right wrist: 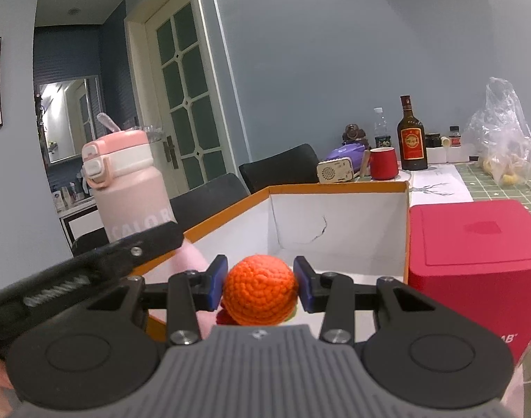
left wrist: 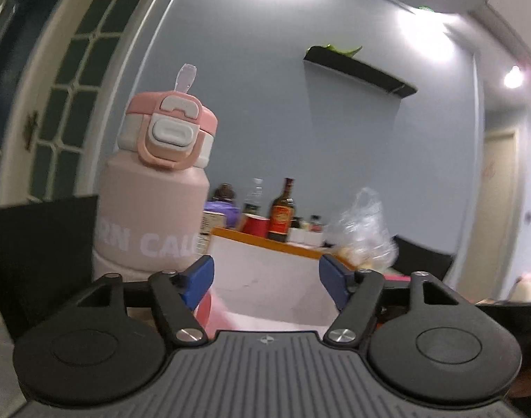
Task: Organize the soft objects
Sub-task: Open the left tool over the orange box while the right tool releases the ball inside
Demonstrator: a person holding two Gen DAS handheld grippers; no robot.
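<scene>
Right gripper point(right wrist: 260, 287): blue pads pinching an orange crocheted ball point(right wrist: 260, 289) above the open white box point(right wrist: 335, 223). Left gripper point(left wrist: 265, 278): jaws spread, nothing between them; something pink, perhaps soft, lies blurred below point(left wrist: 216, 313). Pink bottle point(right wrist: 126, 184) beside the box.

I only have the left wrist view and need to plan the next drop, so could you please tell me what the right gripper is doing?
Observer: The right gripper is shut on an orange crocheted ball, held over the near edge of the white box.
Operator: Thank you. Is anything beside that box on its right?
Observer: Yes, a red box stands right against its right wall.
Operator: And can you see my left gripper from there?
Observer: Only part of it, a black finger reaching over the box's left rim, above something soft and pink.
</scene>
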